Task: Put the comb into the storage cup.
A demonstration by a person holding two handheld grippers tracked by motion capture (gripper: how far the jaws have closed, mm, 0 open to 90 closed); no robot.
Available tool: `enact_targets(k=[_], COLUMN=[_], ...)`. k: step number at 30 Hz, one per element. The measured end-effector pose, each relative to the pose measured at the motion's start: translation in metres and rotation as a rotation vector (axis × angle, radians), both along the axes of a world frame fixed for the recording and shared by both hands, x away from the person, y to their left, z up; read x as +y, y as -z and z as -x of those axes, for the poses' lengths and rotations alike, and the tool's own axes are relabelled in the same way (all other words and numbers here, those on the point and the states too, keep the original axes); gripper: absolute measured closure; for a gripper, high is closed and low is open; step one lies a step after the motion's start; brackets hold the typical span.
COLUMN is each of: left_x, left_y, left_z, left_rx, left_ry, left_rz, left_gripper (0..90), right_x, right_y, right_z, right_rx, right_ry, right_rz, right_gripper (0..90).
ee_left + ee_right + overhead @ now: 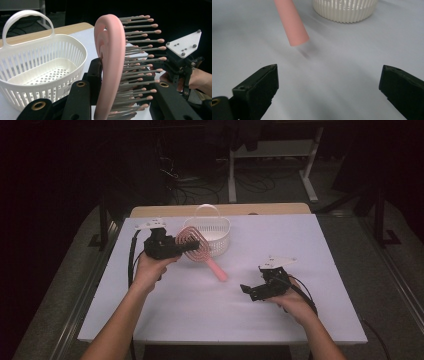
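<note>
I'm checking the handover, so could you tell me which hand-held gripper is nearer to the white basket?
Left. The left hand-held gripper holds the pink hairbrush right beside the white basket; the right hand-held gripper is farther away.

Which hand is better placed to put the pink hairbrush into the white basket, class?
Left. The left claw already grips the hairbrush head beside the basket; the right claw is open, empty, and farther away.
</note>
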State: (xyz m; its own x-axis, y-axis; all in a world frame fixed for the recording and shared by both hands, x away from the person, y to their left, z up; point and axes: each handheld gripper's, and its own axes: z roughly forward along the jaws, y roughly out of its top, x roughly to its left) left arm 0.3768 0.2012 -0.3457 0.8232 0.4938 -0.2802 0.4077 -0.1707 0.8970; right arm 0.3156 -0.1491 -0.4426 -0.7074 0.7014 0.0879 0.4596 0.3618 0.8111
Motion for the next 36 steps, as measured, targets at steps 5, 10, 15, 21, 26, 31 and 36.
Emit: enact_targets(k=[5,10,15,21,26,31,36], left_x=[0.001,0.003,0.006,0.008,0.009,0.009,0.007], left_y=[-0.005,-0.013,-0.022,-0.032,-0.041,-0.051,-0.060], left_z=[-0.001,-0.004,-0.008,-0.014,-0.022,-0.030,-0.037], left_rx=[-0.007,-0.019,-0.030,-0.040,-0.041,-0.052,-0.061], left_ry=[0.007,0.004,0.000,-0.003,-0.005,-0.011,-0.016], left_rz=[0.004,0.007,0.015,0.024,0.025,0.014,0.009], left_gripper=[64.7,64.8,64.8,64.8,64.8,64.8,64.8], right_x=[-0.012,-0.023,-0.028,-0.036,-0.041,-0.040,-0.039], right_y=[0.004,0.009,0.014,0.018,0.019,0.019,0.019], right_z=[0.006,0.012,0.018,0.024,0.026,0.026,0.026], right_rx=[0.006,0.010,0.016,0.021,0.021,0.021,0.015], right_ry=[0.021,0.036,0.036,0.037,0.035,0.025,0.022], right_rz=[-0.011,-0.015,-0.014,-0.015,-0.006,-0.001,-0.004], right_gripper=[0.5,0.4,0.4,0.3,0.4,0.4,0.4])
